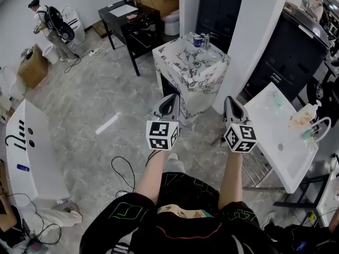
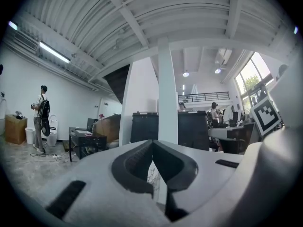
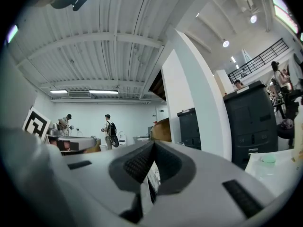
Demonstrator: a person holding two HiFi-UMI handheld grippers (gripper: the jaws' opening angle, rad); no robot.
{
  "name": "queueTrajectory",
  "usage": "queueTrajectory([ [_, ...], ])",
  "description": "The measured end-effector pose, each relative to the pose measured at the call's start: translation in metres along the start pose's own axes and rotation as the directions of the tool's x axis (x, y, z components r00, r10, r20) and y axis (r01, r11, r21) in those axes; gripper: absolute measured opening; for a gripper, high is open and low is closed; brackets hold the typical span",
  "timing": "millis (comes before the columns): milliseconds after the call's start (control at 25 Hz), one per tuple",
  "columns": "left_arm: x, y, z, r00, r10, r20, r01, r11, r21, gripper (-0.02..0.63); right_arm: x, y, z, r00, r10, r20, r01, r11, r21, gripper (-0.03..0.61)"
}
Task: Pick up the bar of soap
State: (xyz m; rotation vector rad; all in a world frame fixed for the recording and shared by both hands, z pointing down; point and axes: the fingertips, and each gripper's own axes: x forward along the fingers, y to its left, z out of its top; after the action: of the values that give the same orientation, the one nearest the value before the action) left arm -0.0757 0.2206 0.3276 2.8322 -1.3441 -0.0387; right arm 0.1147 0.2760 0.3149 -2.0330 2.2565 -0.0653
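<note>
Closed right gripper hangs well left of soap on basin

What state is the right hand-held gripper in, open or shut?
Shut. In the right gripper view, the right hand-held gripper has its jaws meeting at the tips, with nothing held between them.

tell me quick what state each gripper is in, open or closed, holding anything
left gripper: closed, holding nothing
right gripper: closed, holding nothing
</note>
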Motion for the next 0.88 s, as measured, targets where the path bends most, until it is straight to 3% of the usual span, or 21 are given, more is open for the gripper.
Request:
queueTrajectory([
  [480,0.054,0.026,0.013,0.999,-0.007,0.048,0.006,1.0,0.007,0.008,0.045,-0.029,0.011,1.0,-0.005,0.03,0.005,1.0,-0.018,0.005],
  [880,0.153,0.059,-0.034,0.999,-0.047,-0.026,0.046,0.998,-0.043,0.008,0.13,-0.073,-0.024,0.999,-0.037,-0.03,0.037,0.999,-0.001,0.005],
])
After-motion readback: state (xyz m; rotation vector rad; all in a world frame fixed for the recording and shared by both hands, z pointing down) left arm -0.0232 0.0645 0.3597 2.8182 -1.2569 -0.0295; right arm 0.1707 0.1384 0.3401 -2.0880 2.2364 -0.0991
